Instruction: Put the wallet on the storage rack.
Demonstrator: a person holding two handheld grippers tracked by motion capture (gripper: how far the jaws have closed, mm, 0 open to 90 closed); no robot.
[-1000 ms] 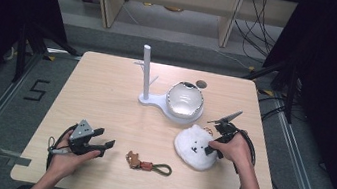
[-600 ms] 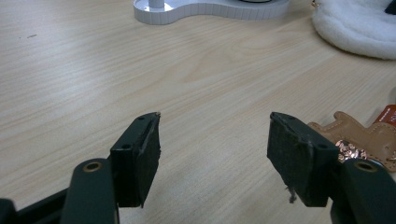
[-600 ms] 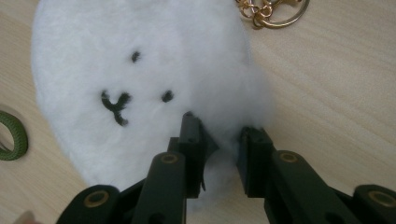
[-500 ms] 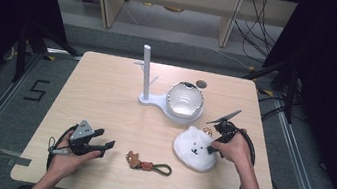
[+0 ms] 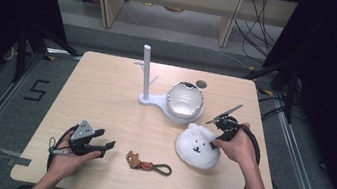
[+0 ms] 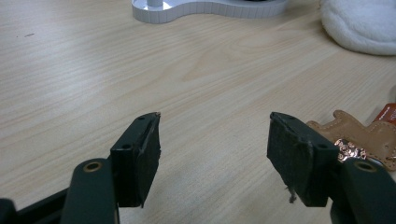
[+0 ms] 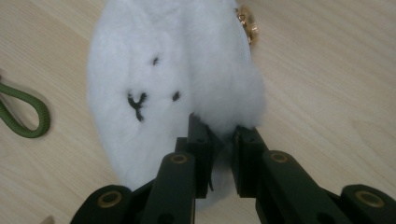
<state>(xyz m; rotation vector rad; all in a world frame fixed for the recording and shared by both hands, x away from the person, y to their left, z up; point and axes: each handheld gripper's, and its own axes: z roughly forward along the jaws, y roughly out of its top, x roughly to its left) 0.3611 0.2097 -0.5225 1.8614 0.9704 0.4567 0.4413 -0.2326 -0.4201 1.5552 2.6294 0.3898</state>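
Near the right front of the table (image 5: 108, 80), the white plush pouch (image 5: 197, 147) with a small stitched face is what you are working on. It sits just in front of the white stand base (image 5: 155, 101) and the shiny bowl (image 5: 185, 99) that rests on that base. Your right gripper (image 5: 214, 137) has it by the edge: in the right gripper view the jaws have just been closing, and they now stand narrow with a fold of the white fluff (image 7: 233, 112) pinched between the pads. A gold clasp (image 7: 246, 23) shows at the far rim of the pouch in that view.

So the grasp looks made, and the pouch seems to be starting to come off the wood at the gripped side, though most of it is resting on the table. I judge that lifting it clear and carrying it somewhere is what remains; the upright post (image 5: 145, 71) with its side pegs is a likely place for hanging, but that is a guess.

Your left gripper (image 5: 98, 145) rests near the front left, jaws spread wide with nothing between them. Just to its right lies the brown leather keychain (image 5: 135, 159) with a green cord loop (image 5: 160, 169), untouched.
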